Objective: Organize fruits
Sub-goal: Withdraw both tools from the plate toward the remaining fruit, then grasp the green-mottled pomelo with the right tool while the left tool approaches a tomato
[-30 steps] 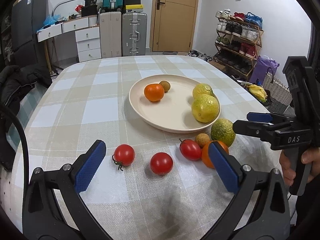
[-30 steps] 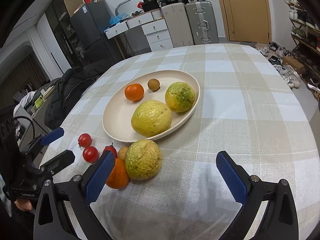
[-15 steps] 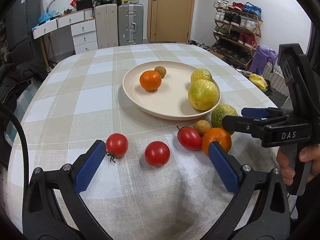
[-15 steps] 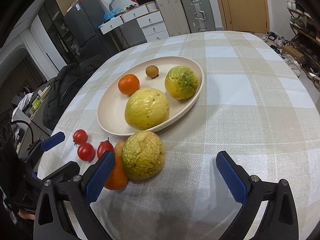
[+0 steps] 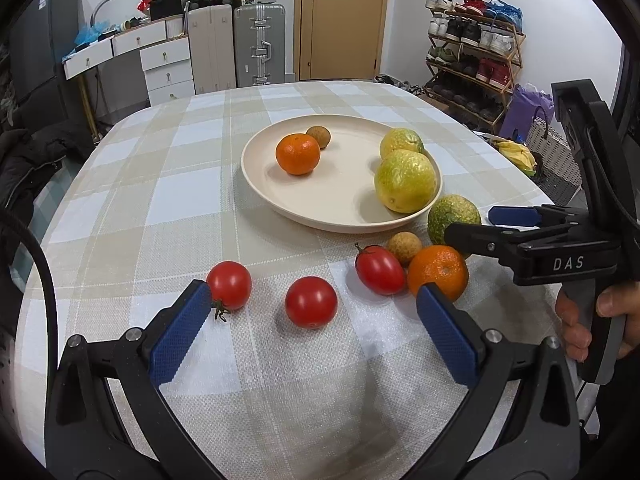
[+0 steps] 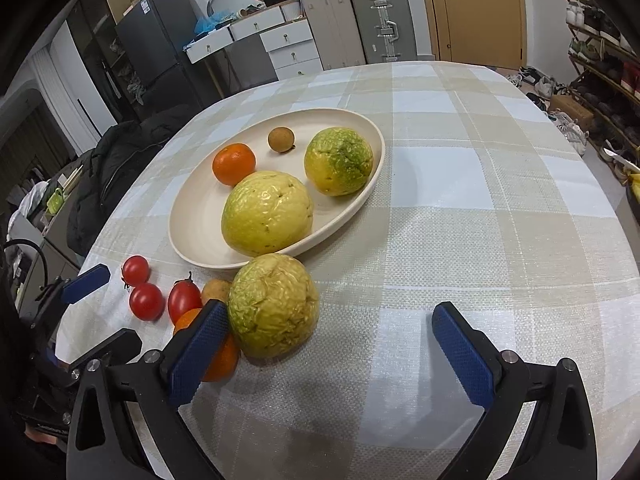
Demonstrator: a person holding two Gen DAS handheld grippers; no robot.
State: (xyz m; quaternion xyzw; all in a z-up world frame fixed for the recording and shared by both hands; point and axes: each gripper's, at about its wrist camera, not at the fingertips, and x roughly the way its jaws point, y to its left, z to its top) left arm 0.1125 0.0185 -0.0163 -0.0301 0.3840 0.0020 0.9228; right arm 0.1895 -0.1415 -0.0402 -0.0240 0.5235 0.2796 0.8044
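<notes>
A cream plate [image 5: 260, 168] [image 6: 188, 216] holds a mandarin [image 5: 298, 154], a small brown longan [image 5: 319, 136] and two yellow-green passion fruits [image 5: 405, 181] [image 6: 338, 160]. On the cloth in front of it lie three tomatoes [image 5: 311, 301] [image 5: 229, 285] [image 5: 379, 269], a longan [image 5: 404, 247], a mandarin [image 5: 437, 272] and a green-yellow passion fruit [image 5: 452, 216] [image 6: 273, 305]. My left gripper [image 5: 314, 320] is open, low over the middle tomato. My right gripper [image 6: 330, 340] [image 5: 476, 224] is open beside the loose passion fruit, which lies against its left finger.
The round table has a checked cloth [image 5: 180, 184]. Behind it stand drawers [image 5: 168, 64], suitcases [image 5: 260, 44] and a door. A shoe rack [image 5: 472, 52] and bags stand at the right. A dark coat [image 6: 116, 176] lies on a chair at the left.
Both grippers moved forward and lower towards the loose fruit. The middle tomato now lies between my left fingers, and the loose passion fruit is at my right gripper's left finger. No fruit moved.
</notes>
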